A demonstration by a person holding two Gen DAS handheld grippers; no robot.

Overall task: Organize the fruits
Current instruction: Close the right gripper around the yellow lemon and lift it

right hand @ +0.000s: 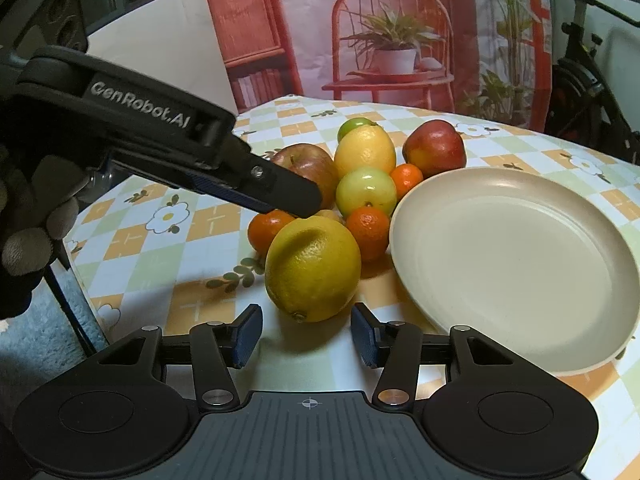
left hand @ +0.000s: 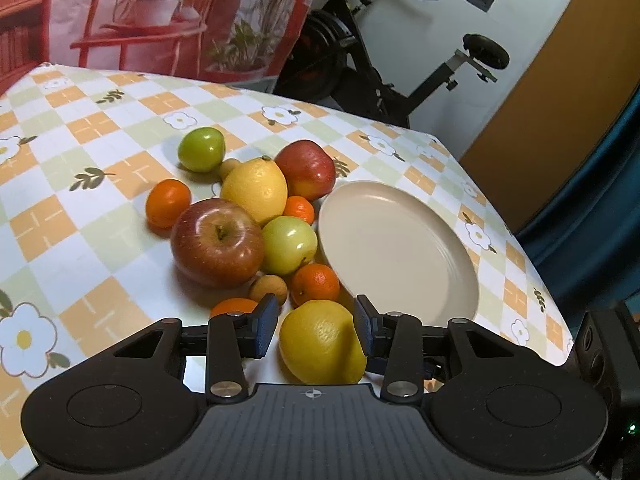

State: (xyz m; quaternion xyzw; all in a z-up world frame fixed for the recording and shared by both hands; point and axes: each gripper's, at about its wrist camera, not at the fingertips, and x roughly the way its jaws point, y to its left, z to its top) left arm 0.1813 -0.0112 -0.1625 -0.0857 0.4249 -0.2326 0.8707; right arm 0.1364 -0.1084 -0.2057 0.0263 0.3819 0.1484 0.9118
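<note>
A yellow lemon (left hand: 320,342) (right hand: 312,268) lies on the checked tablecloth just left of an empty beige plate (left hand: 400,248) (right hand: 512,264). My left gripper (left hand: 316,326) is open and hovers right over this lemon; in the right wrist view its near finger (right hand: 296,200) ends above the lemon's top and throws a shadow on it. My right gripper (right hand: 306,334) is open, its pads a little short of the lemon with nothing between them. Behind it are a big red apple (left hand: 218,242), a second lemon (left hand: 255,191), green apples (left hand: 289,245) and tangerines (left hand: 316,283).
A red apple (left hand: 306,168), a green apple (left hand: 201,155) and a tangerine (left hand: 168,203) sit farther back. The table's edge (left hand: 532,256) runs close behind the plate. An exercise bike (left hand: 360,60) and a printed backdrop (right hand: 392,40) stand beyond. A gloved hand (right hand: 28,240) holds the left gripper.
</note>
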